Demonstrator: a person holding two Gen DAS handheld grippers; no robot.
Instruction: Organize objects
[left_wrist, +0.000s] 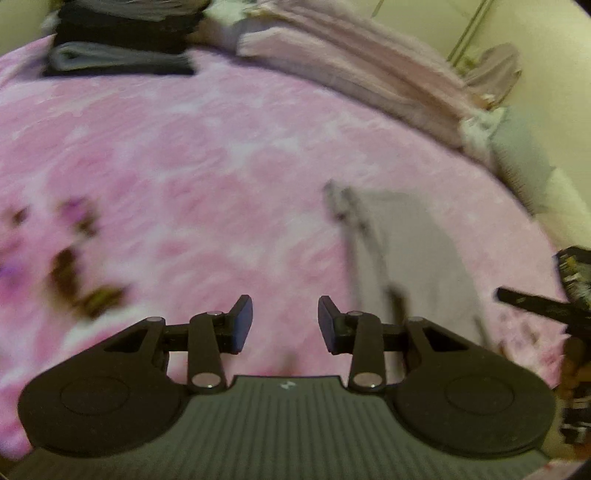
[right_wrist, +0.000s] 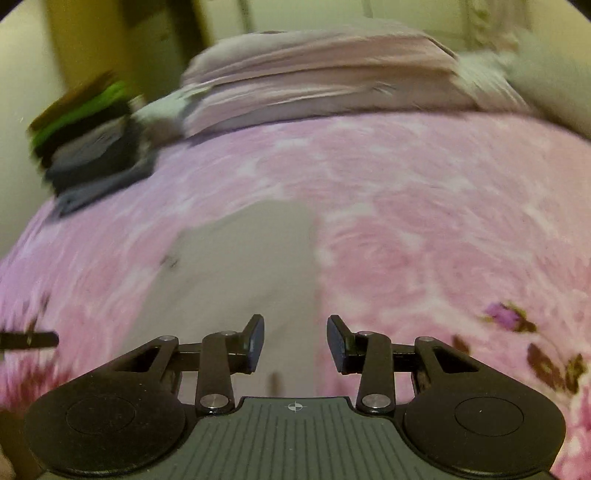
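- The left gripper (left_wrist: 285, 324) is wide open and holds nothing. It hangs over the fuzzy pink flowery blanket (left_wrist: 192, 155).
- The right gripper (right_wrist: 295, 343) is wide open too, with nothing in it.
- The flat pale grey cloth (right_wrist: 243, 258) lies in the lower middle of the right view, just ahead of the right gripper.
- I think the cloth is next. Pinch it near an edge so it lifts flat.
- The stack of dark folded clothes (left_wrist: 118, 40) sits at the upper left.
- The pile of folded lilac bedding (right_wrist: 317, 77) sits at the top.
- No box or basket shows.
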